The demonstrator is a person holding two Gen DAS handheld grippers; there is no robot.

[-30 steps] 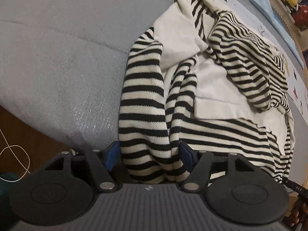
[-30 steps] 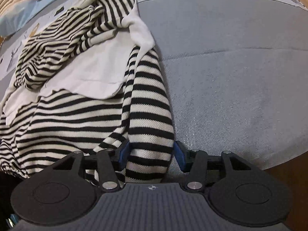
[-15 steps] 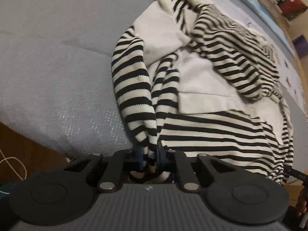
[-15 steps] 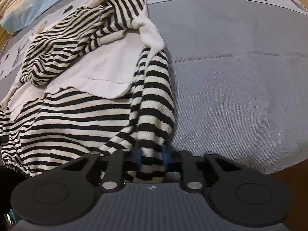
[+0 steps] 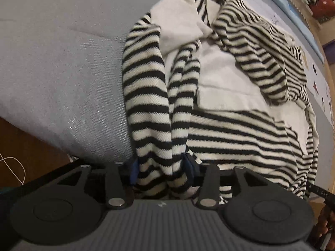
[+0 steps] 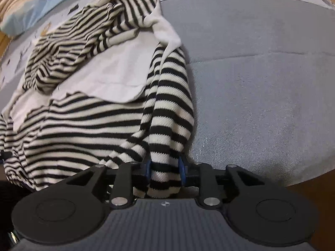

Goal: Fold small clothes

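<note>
Striped knit sweater (image 5: 150, 96) bunched between both grippers, left (image 5: 161, 169) and right (image 6: 164, 168); jaws just reopening from tight pinch, cloth between, maybe regripping.

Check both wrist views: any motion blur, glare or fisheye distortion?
Left wrist: striped garment smeared on the right, grey surface bowed by fisheye. Right wrist: stripes blurred upper left, fabric near the fingers sharp. No glare.
</note>
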